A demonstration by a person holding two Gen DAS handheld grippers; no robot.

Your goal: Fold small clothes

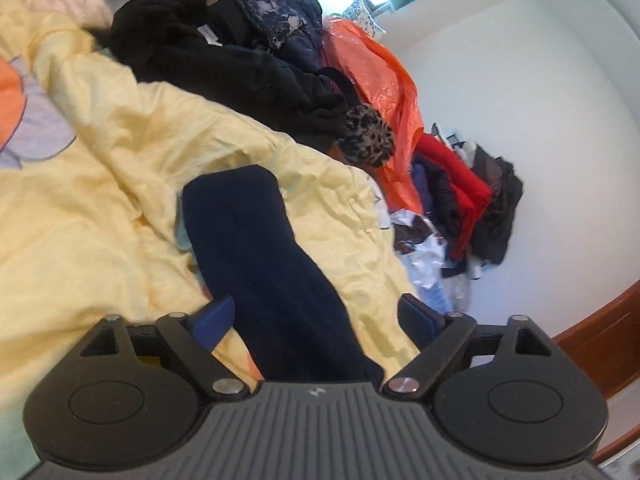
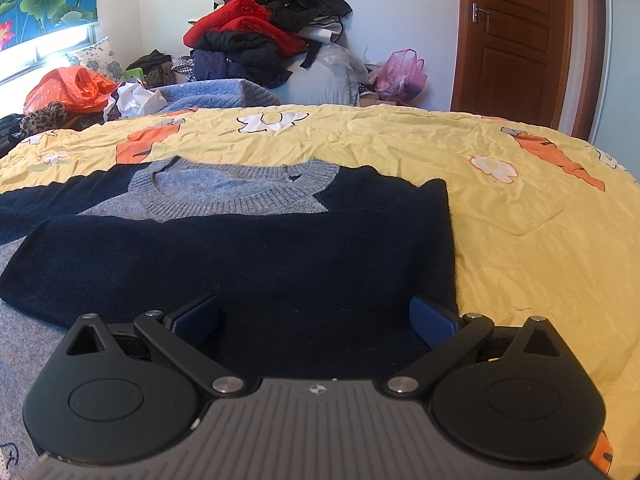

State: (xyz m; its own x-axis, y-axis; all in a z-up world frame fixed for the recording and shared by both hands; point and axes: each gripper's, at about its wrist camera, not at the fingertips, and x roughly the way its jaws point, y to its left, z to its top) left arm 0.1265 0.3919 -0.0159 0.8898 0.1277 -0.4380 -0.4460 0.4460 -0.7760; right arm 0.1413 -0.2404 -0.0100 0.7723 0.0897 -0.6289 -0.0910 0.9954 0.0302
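Two clothes heaps point(image 2: 264, 28) beyond sweater point(image 2: 240, 248)

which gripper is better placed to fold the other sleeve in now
Left, probably. The left gripper is open with the outstretched navy sleeve running between its fingers. The right gripper sits open over the already folded side.

Sweater point(image 2: 240, 248) on quilt point(image 2: 520, 208)

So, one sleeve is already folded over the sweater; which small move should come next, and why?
Probably close the left claw on the navy sleeve that stretches out over the yellow quilt, then bring it across the sweater. That sleeve lies straight between the open fingers, unfolded, while the right claw hangs open over the sleeve already folded across the body.
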